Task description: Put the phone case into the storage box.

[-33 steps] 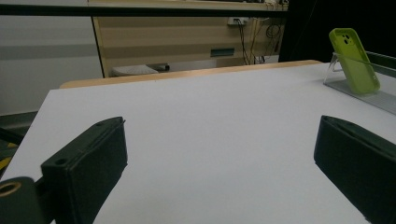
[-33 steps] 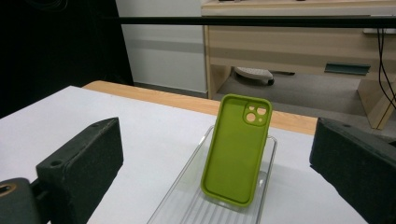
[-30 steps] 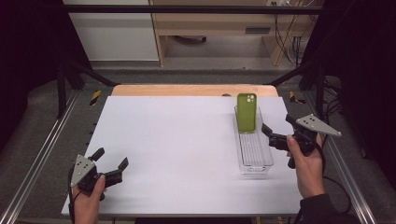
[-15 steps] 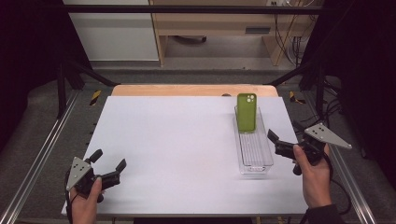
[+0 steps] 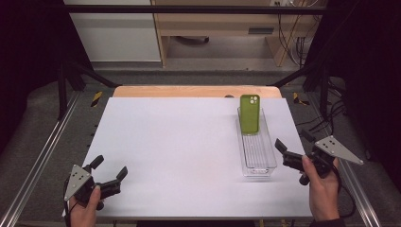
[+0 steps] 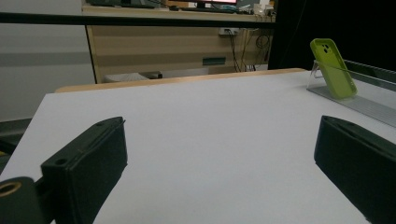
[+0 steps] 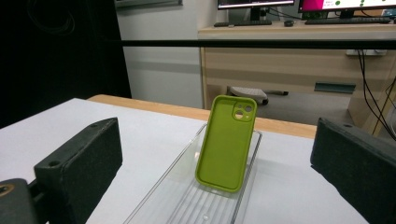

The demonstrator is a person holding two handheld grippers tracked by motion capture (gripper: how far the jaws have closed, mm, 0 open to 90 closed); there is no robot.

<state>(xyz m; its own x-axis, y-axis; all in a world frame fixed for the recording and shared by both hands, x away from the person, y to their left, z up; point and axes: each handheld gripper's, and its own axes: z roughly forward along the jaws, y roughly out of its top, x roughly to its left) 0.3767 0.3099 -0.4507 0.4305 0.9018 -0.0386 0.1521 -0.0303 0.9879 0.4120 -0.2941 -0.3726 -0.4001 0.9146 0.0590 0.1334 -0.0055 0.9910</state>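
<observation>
Hovering at near-left tabletop corner: left gripper (image 5: 109, 176), jaws spread wide, empty. Matte white tabletop (image 5: 179, 142), smooth, flat. Toward right edge: clear ribbed plastic tray (image 5: 257, 163), long and narrow; green phone case (image 5: 249, 114), soft matte silicone look, leaning upright at far end. Just right of tray: right gripper (image 5: 286, 152), jaws released, empty. Risk: bumping light tray, toppling barely propped case.

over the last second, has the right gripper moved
Yes. In the high view the right gripper has pulled back toward the person: it was beside the middle of the clear tray, and now sits by its near end.
</observation>
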